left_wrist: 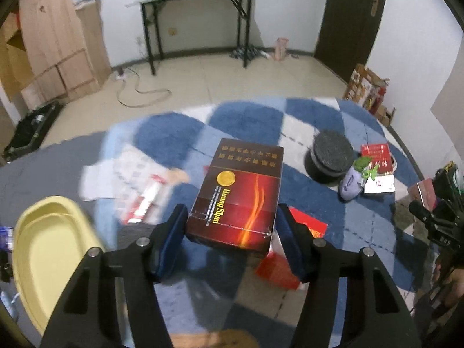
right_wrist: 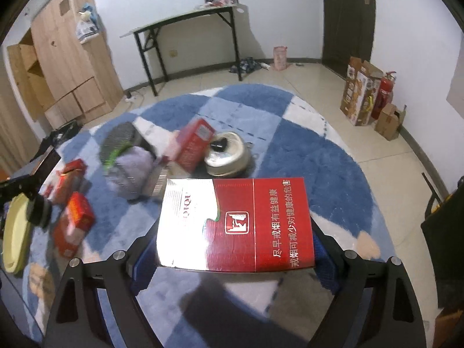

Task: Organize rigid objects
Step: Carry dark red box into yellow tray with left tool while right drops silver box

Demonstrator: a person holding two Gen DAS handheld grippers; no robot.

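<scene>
**Two cartons lifted, one in each gripper**

Nearest the lens, the left gripper [left_wrist: 232, 232] clasps a dark brown carton [left_wrist: 236, 194] by its long side walls, the blue pads [left_wrist: 174, 232] pressed against its near end. It hangs above the blue-and-white rug [left_wrist: 348, 226], with red packs [left_wrist: 278, 269] scattered beneath and a yellow tray [left_wrist: 43, 249] at lower left. The right gripper [right_wrist: 235, 249] grips a red-and-white carton [right_wrist: 236, 223] across its width, also clear of the rug.

Both cartons look like light, stiff, glossy cardboard, probably slippery and easily dented. Gripping across the flat side walls near the middle seems safest; an end-heavy hold could let a box tip.
</scene>
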